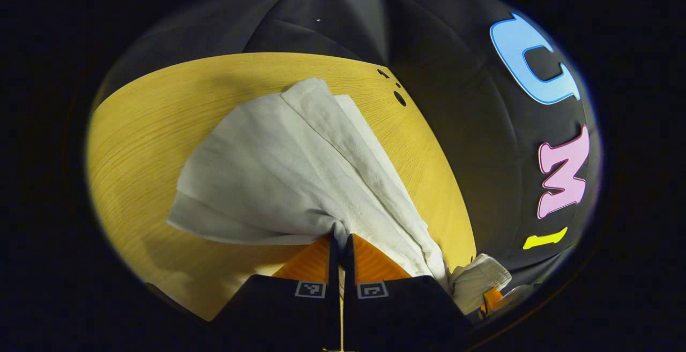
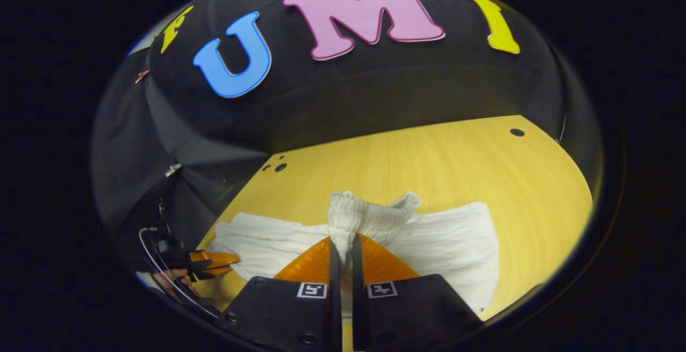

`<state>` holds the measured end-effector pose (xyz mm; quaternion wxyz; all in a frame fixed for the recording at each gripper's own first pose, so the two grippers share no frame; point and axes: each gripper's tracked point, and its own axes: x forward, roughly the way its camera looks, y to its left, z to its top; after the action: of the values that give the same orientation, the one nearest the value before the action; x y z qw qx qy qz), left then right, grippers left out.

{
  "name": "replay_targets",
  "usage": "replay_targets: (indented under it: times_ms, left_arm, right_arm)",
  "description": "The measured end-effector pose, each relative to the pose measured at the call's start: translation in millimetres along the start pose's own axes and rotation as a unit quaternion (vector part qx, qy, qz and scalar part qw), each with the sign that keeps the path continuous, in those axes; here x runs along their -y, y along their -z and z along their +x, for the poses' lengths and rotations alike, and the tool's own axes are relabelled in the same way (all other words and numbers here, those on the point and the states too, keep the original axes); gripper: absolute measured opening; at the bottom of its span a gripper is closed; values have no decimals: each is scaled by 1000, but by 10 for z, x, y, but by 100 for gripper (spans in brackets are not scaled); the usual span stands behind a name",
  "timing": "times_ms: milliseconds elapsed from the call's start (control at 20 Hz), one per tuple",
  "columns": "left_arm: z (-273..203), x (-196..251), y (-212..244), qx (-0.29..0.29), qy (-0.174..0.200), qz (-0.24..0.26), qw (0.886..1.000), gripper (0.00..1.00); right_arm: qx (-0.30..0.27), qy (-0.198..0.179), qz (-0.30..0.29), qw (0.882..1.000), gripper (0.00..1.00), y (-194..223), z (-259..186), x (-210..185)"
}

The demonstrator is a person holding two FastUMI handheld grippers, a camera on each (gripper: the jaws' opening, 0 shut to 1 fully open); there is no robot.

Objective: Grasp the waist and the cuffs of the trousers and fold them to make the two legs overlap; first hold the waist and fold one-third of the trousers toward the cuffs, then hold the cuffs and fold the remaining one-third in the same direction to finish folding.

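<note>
Both hand-held grippers, left (image 1: 341, 237) and right (image 2: 343, 245), pinch the white trousers (image 1: 278, 170) on the wooden table (image 1: 139, 143)

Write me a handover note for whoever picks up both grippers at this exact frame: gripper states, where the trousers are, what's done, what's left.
Left gripper: shut on a bunched edge of the white trousers; which end it is I cannot tell.
Right gripper: shut on the gathered waistband, lifted slightly.
The trousers lie across the wooden table, held at both ends.
Done: both grasps taken; in the left gripper view the fabric appears layered, so the legs may already overlap.
Left: confirm the overlap, fold the waist third toward the cuffs, then fold the cuff third over.
</note>
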<state>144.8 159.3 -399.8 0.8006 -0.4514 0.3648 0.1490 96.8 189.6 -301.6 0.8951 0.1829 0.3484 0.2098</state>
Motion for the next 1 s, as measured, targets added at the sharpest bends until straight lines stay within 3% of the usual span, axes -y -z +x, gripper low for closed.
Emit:
replay_targets:
  times_ms: [300,350,450,500,550,600,650,1000]
  left_arm:
    - [9,1,-8,-1,1,0,1000,7]
    - [6,2,-20,-1,2,-1,1000,7]
    - [5,3,-26,0,3,-4,1000,7]
    - [5,-1,-21,0,3,-7,1000,7]
    - [-2,2,-33,-1,4,-12,1000,7]
    - [-4,4,-28,-1,6,-17,1000,7]
    - [-25,16,-47,2,10,-18,1000,7]
    - [-304,645,-297,73,110,4,991,7]
  right_arm:
    - [-81,-40,18,996,21,499,165,-259]
    - [-95,-51,28,994,35,567,137,-327]
    - [-118,-74,50,989,48,718,140,-472]
    - [-127,-88,64,986,48,759,74,-527]
    - [-130,-92,74,985,58,774,44,-540]
    - [-130,-92,82,984,40,775,-9,-504]
    - [-127,-91,88,984,49,766,-69,-465]
    - [-86,-46,120,988,49,458,-740,315]
